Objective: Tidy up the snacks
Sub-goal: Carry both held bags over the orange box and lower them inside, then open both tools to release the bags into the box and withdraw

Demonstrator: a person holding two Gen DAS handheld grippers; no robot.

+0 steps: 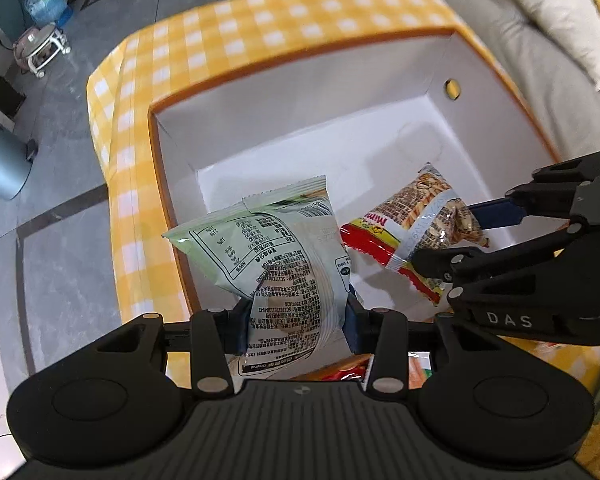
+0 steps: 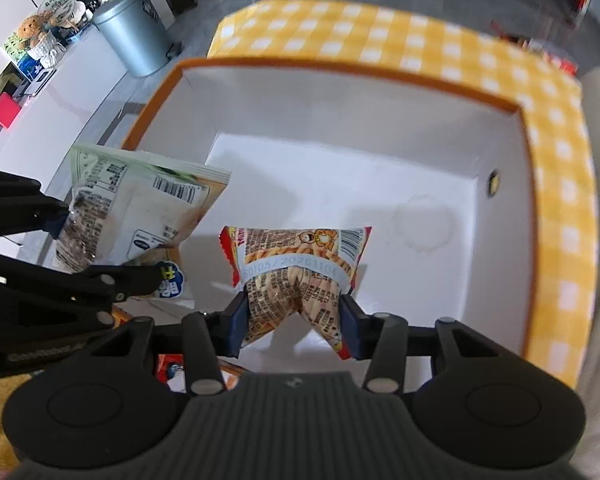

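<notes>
My left gripper is shut on a pale green snack bag and holds it over the near left part of an open white box with an orange rim. My right gripper is shut on a red and yellow snack bag and holds it above the box floor. In the left wrist view the right gripper comes in from the right with the red and yellow bag. In the right wrist view the left gripper comes in from the left with the green bag.
The box stands on a table with a yellow checked cloth. More snack packs lie under the grippers by the box's near edge. A grey sofa cushion is to the right, a metal bin on the floor to the left.
</notes>
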